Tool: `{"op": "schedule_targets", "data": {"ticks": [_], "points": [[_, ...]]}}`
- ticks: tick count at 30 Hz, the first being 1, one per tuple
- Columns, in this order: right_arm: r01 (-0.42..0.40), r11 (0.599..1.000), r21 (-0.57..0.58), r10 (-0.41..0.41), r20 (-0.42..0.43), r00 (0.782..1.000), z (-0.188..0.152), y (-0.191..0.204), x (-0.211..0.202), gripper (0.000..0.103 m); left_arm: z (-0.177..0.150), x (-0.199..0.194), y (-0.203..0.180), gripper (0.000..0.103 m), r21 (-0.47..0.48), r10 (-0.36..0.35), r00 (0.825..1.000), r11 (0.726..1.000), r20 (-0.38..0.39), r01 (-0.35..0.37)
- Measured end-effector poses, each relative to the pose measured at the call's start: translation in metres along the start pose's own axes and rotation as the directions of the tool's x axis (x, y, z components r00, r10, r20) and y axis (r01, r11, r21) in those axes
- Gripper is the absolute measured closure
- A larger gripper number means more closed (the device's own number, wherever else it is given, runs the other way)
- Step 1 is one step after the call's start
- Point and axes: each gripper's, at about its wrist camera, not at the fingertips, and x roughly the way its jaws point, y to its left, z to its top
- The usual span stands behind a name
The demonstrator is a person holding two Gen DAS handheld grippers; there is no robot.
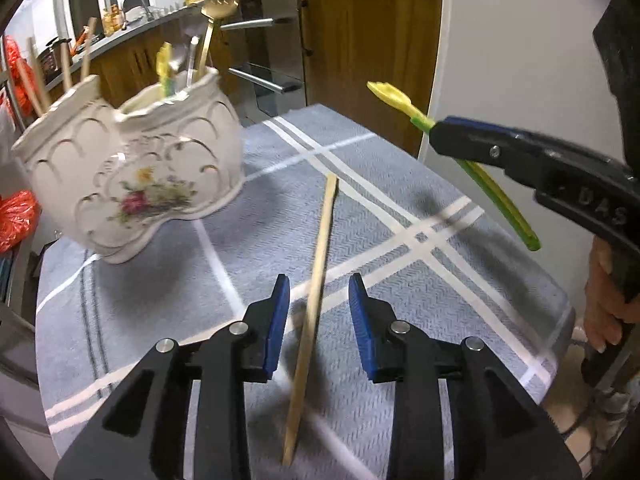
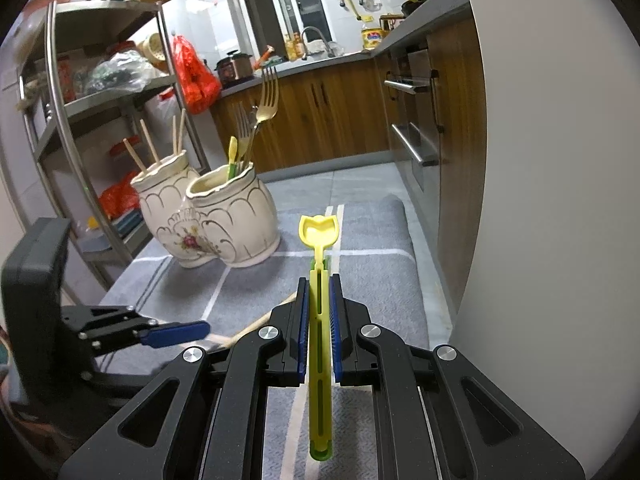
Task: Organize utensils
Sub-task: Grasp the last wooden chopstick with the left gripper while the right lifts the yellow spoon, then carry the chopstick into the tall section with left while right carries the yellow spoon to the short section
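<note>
Black two-finger left gripper (image 1: 319, 300) with blue pads fills the bottom of the left wrist view, its fingers spread wide and holding nothing. Between them, lying flat on the grey cloth with white crossing stripes (image 1: 400, 320), is a pale wooden chopstick (image 1: 314, 312). Its long axis runs almost straight away from this gripper, leaning a little to the right at the far end, so the spread fingers already straddle it on either side without visibly touching it. A straight closing of the fingers looks like all that the pick needs. To the right and higher, well above the cloth, the black right gripper (image 2: 319, 320) is pressed together on a yellow and green plastic fork-spoon (image 2: 319, 320), pinching it along the slotted green handle with the yellow scoop end pointing forward. Ahead and to the left on the cloth stands a white ceramic double pot with gold scallops and a flower print (image 2: 236, 216). Its left cup holds wooden chopsticks (image 2: 154, 148); its right cup holds metal forks (image 2: 266, 104) and another yellow-green plastic utensil (image 2: 232, 156). Judging by that sorting, the held fork-spoon belongs in the right cup, which lies forward and left of the right gripper, while the left gripper is nearer the loose chopstick.
</note>
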Motion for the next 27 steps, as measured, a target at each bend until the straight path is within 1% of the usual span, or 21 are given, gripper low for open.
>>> {"op": "schedule_targets", "data": {"ticks": [2, 4, 5, 6, 9, 11, 14, 15, 18, 19, 20, 22, 24, 25, 27], "points": [[0.0, 1.0, 0.001, 0.0, -0.002, 1.0, -0.001, 0.0, 0.001, 0.093, 0.001, 0.008, 0.0, 0.073, -0.006, -0.003, 1.0, 1.0, -0.015, 0.003], [-0.005, 1.0, 0.002, 0.005, -0.001, 1.0, 0.0, 0.0, 0.002, 0.093, 0.005, 0.009, 0.002, 0.082, -0.017, -0.013, 1.0, 1.0, -0.015, 0.013], [-0.008, 1.0, 0.003, 0.008, 0.0, 1.0, 0.0, 0.001, 0.002, 0.093, 0.006, 0.011, 0.002, 0.092, -0.013, -0.018, 1.0, 1.0, -0.019, 0.018], [-0.011, 1.0, 0.002, 0.011, 0.002, 1.0, 0.0, 0.002, 0.003, 0.093, 0.008, 0.012, 0.002, 0.096, -0.004, -0.015, 1.0, 1.0, -0.021, 0.015], [-0.013, 1.0, 0.0, 0.013, 0.004, 1.0, 0.0, 0.003, 0.005, 0.093, 0.012, 0.016, 0.001, 0.097, 0.02, -0.011, 1.0, 1.0, -0.022, 0.011], [-0.014, 1.0, 0.0, 0.014, 0.008, 1.0, 0.0, 0.004, 0.005, 0.093, 0.013, 0.015, 0.005, 0.097, 0.009, -0.03, 0.999, 0.999, -0.012, 0.031], [-0.013, 1.0, -0.001, 0.013, 0.019, 1.0, -0.001, 0.005, 0.005, 0.093, 0.008, -0.001, 0.014, 0.097, 0.007, -0.065, 0.996, 0.998, 0.056, 0.065], [-0.012, 1.0, 0.0, 0.012, 0.028, 1.0, 0.0, 0.005, 0.005, 0.093, 0.005, -0.01, 0.017, 0.097, 0.012, -0.08, 0.992, 0.997, 0.093, 0.079], [-0.018, 1.0, 0.005, 0.018, 0.048, 0.999, 0.001, 0.008, 0.004, 0.093, -0.004, -0.037, 0.031, 0.097, 0.006, -0.104, 0.975, 0.994, 0.195, 0.105], [-0.021, 1.0, 0.004, 0.021, 0.055, 0.998, 0.002, 0.009, 0.004, 0.093, -0.009, -0.051, 0.038, 0.097, -0.001, -0.119, 0.96, 0.992, 0.252, 0.124], [-0.026, 1.0, 0.002, 0.026, 0.069, 0.997, 0.002, 0.012, 0.004, 0.093, -0.013, -0.061, 0.042, 0.097, -0.001, -0.126, 0.948, 0.991, 0.291, 0.132], [-0.043, 0.999, -0.002, 0.043, 0.095, 0.995, 0.004, 0.017, 0.002, 0.093, -0.022, -0.081, 0.048, 0.097, 0.015, -0.113, 0.921, 0.993, 0.372, 0.115], [-0.061, 0.998, -0.008, 0.061, 0.123, 0.99, 0.006, 0.024, -0.001, 0.093, -0.028, -0.093, 0.053, 0.097, 0.026, -0.095, 0.903, 0.995, 0.42, 0.093], [-0.066, 0.998, -0.009, 0.067, 0.133, 0.989, 0.007, 0.026, -0.002, 0.093, -0.033, -0.102, 0.058, 0.097, 0.025, -0.083, 0.891, 0.996, 0.446, 0.081], [-0.074, 0.997, -0.003, 0.074, 0.15, 0.986, 0.012, 0.03, -0.003, 0.093, -0.036, -0.115, 0.07, 0.097, 0.011, -0.068, 0.875, 0.997, 0.48, 0.072]]}}
